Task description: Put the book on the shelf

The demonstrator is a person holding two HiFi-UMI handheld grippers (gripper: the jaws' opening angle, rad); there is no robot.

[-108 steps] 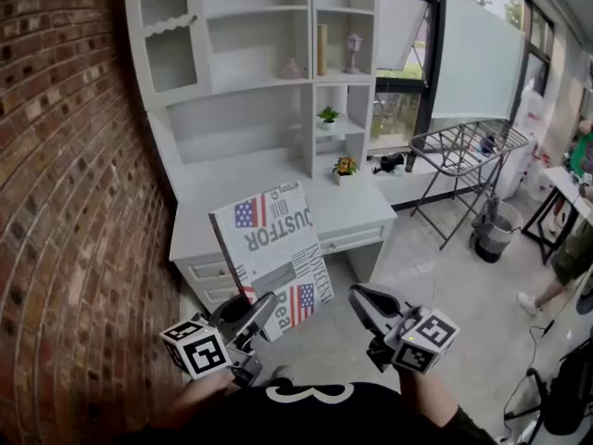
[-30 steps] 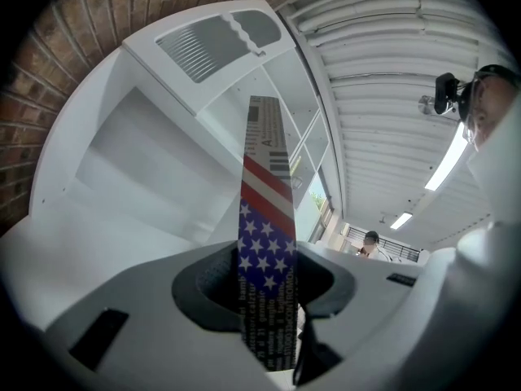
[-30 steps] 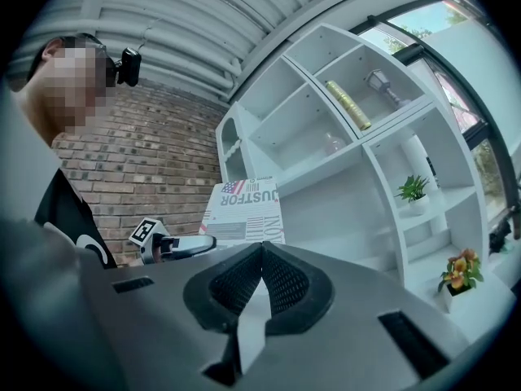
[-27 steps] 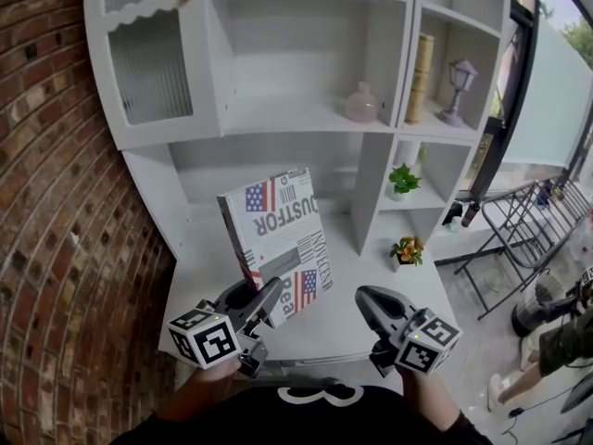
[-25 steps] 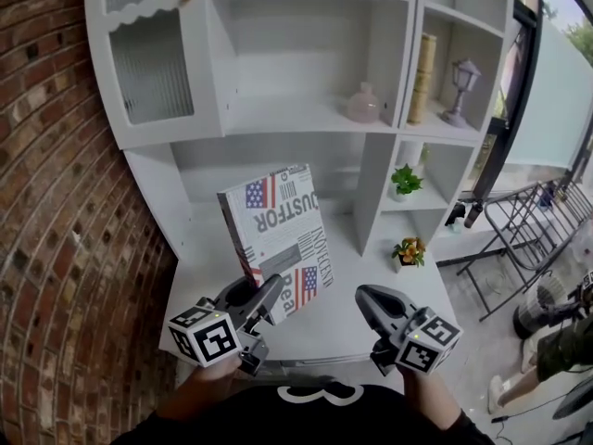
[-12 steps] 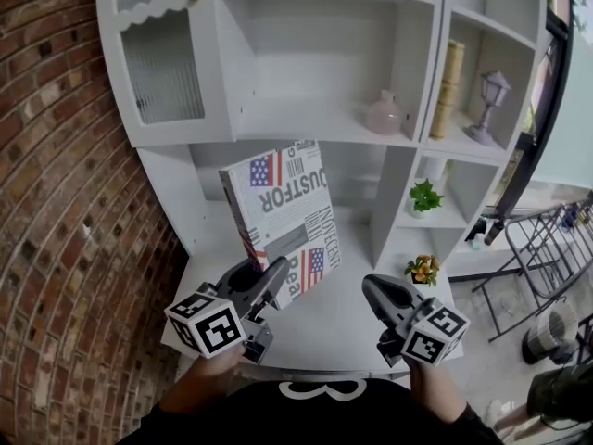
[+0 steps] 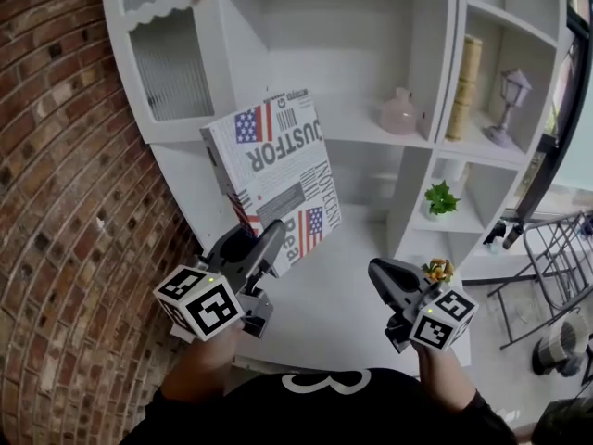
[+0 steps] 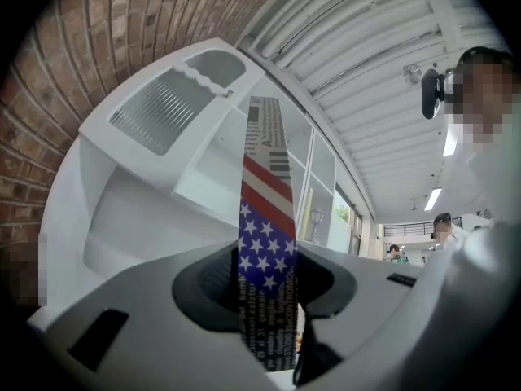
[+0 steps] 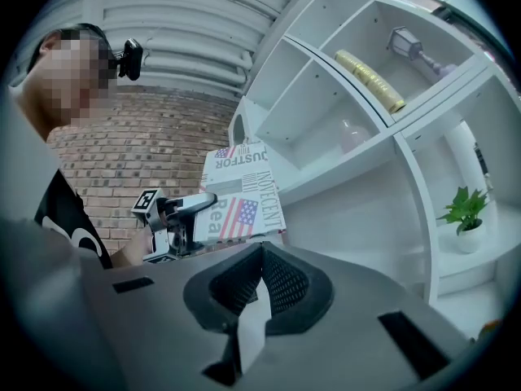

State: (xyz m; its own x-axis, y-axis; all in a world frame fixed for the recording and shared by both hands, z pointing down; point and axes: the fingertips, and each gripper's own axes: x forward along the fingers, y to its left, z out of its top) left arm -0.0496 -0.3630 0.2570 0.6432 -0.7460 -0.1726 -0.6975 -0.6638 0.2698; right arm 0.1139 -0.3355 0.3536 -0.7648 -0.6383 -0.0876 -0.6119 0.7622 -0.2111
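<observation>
Firmly, left gripper (image 7: 266,247) clamps the book (image 7: 273,165) before the shelf (image 7: 357,120).

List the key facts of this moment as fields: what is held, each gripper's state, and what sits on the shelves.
held item: book, upright, raised in front of the white shelf unit
left gripper: shut on the book's lower edge
right gripper: shut, nothing held
on the shelves: pink vase, small lantern, potted plant
book on a shelf: not yet

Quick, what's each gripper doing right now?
Left gripper: closed on the book.
Right gripper: closed, holding nothing.
</observation>
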